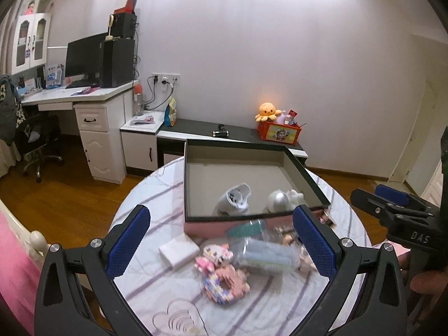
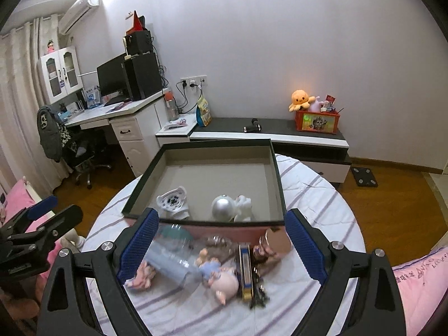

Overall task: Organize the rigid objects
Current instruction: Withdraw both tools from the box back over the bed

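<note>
White block (image 1: 179,252), left view only

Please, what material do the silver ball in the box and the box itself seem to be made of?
The silver ball looks like metal or metallic-coated plastic: smooth, with a bright highlight on top. The box seems to be stiff cardboard: thin straight walls, matte grey inside, dark rim, pink outer side.

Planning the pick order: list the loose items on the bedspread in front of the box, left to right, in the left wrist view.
White flat box → pink block-built figure → clear plastic container. The small figures beyond it sit behind the left gripper, so their order is unclear.
</note>
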{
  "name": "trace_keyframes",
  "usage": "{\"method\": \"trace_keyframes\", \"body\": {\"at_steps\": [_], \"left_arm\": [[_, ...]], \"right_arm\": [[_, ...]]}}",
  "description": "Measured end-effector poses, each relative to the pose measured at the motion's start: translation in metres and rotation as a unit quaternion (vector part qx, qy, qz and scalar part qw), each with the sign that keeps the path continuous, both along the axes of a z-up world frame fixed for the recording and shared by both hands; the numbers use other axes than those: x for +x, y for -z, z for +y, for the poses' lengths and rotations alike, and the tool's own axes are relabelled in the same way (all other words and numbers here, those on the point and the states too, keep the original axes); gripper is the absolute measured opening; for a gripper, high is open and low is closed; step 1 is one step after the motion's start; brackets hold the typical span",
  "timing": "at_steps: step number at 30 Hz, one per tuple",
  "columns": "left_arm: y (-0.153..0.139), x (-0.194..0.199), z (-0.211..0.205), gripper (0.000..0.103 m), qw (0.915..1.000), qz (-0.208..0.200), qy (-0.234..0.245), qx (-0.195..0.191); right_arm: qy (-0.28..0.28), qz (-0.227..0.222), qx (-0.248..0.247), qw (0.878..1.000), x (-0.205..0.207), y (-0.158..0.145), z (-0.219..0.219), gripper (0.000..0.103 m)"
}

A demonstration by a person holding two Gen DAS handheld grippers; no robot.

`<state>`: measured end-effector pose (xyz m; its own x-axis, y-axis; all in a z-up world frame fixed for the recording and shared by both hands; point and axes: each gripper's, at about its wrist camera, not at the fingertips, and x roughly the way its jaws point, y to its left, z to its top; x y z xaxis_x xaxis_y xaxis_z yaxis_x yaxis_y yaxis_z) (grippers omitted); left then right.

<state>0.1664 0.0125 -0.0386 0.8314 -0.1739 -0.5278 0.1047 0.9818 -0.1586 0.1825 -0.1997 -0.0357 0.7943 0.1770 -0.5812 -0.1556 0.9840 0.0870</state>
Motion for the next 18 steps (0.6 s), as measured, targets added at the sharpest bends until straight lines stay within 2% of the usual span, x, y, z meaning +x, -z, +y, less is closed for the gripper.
{"method": "trace_keyframes", "body": {"at_steps": [7, 13, 18], "left_arm": [[0.013, -0.041, 0.002, 0.103, 0.9999, 0.005, -0.01, -0.001], [0.017, -0.071, 0.005, 0.103, 0.9997, -0.009, -0.025, -0.003], [0.027, -0.083, -0.005, 0.103, 0.9999, -0.004, -0.013, 0.007]], "right_arm": [[0.011, 0.004, 0.005, 1.0, -0.039, 0.013, -0.009, 0.093], [0.024, 0.009, 0.005, 1.0, -0.065, 0.027, -0.014, 0.093], [0.022, 0.019, 0.003, 1.0, -0.08, 0.037, -0.013, 0.093]]}}
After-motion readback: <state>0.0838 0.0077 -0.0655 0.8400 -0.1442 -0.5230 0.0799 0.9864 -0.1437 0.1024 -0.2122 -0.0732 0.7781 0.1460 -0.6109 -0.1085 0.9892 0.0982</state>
